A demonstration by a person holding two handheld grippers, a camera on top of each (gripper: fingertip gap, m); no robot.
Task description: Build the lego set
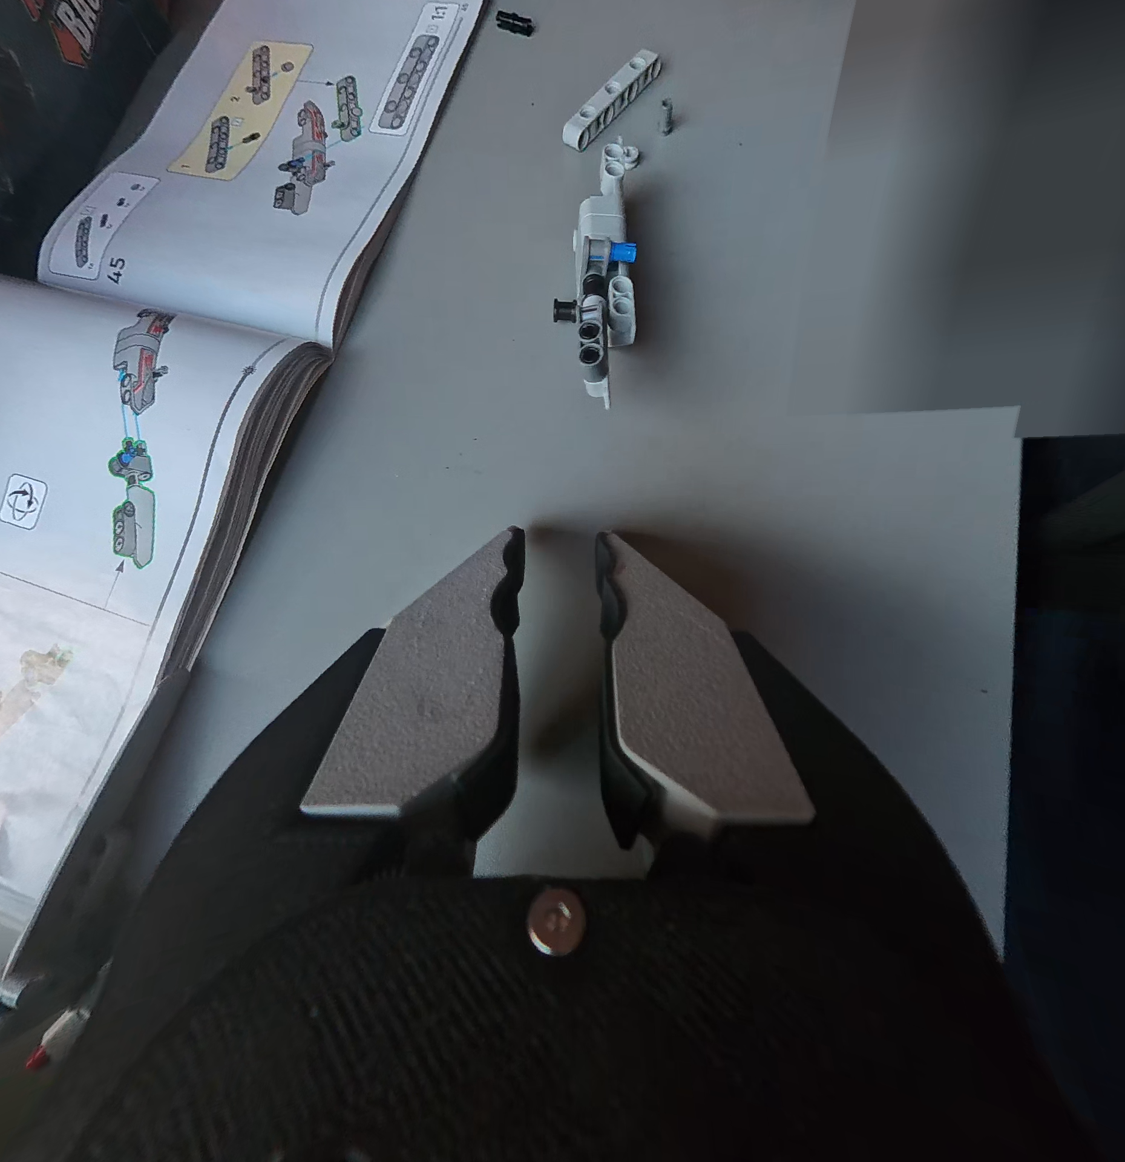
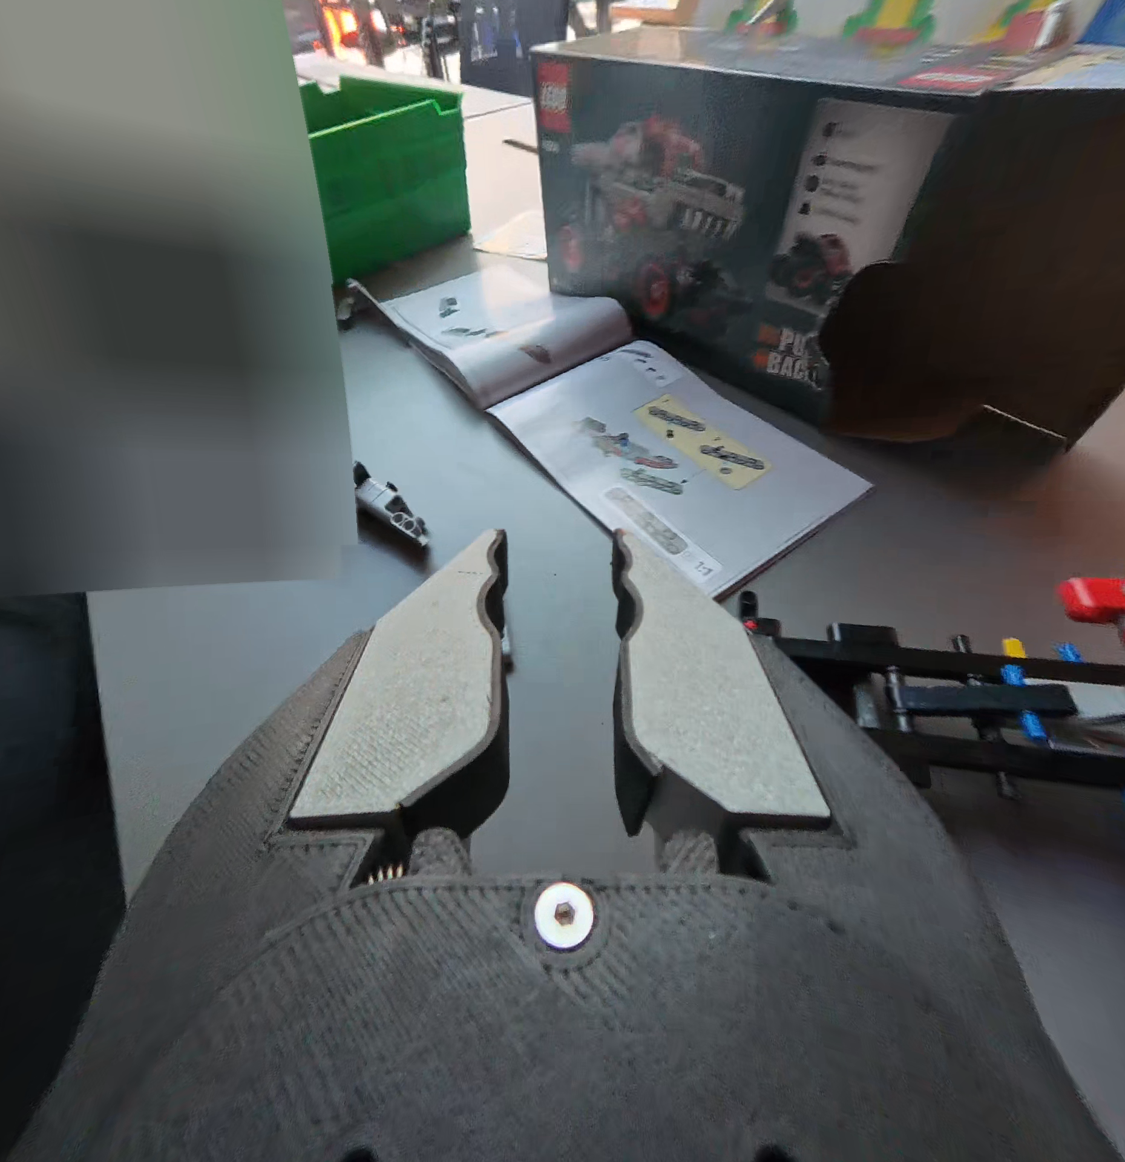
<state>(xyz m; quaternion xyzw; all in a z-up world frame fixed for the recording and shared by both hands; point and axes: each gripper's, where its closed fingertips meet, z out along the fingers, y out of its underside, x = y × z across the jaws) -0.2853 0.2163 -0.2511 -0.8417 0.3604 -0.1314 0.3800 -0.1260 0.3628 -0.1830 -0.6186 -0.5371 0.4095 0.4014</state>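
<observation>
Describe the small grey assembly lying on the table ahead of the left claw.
The grey assembly is a long, narrow cluster of light grey plastic pieces with round holes, lying flat on the grey table. A blue pin sticks out of one side, a black pin out of the other. Nothing grips it; a loose grey beam lies just beyond, apart.

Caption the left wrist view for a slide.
Open left hand-held gripper hovers short of a grey lego subassembly, instruction booklet open alongside.

Your left hand-held gripper (image 1: 559, 541) hangs empty, jaws apart. White sub-assembly (image 1: 600, 276) sits ahead on the counter (image 1: 434, 352), manual (image 1: 189, 264) left.
</observation>
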